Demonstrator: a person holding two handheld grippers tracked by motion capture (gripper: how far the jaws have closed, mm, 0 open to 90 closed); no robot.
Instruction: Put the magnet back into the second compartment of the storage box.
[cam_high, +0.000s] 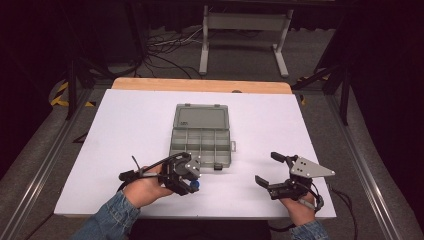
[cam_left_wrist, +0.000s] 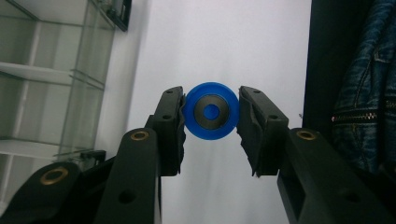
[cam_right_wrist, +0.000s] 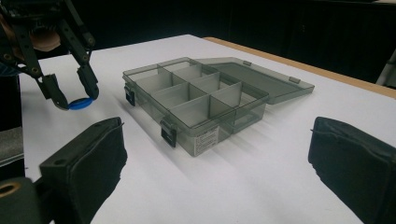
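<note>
- Small round blue plastic disc (cam_left_wrist: 210, 111) is clamped edgewise in left tongs (cam_high: 194, 183), lifted off white worktop (cam_high: 125, 140).
- Open grey compartment box (cam_high: 201, 142) lies just beyond left tongs.
- Right tongs (cam_high: 267, 170) are held wide open, empty.

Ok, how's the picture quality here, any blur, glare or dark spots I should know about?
High view: soft overall, surroundings dark, white table evenly lit. Left gripper view: blue disc sharp, organiser box at the left edge soft. Right gripper view: organiser box crisp, near jaws blurred, faint shadow beside the box.

A white counter (cam_high: 130, 130) with a wooden strip along its far edge carries one clear grey compartment box (cam_high: 201, 142), lid folded open flat behind it, near the middle.
</note>
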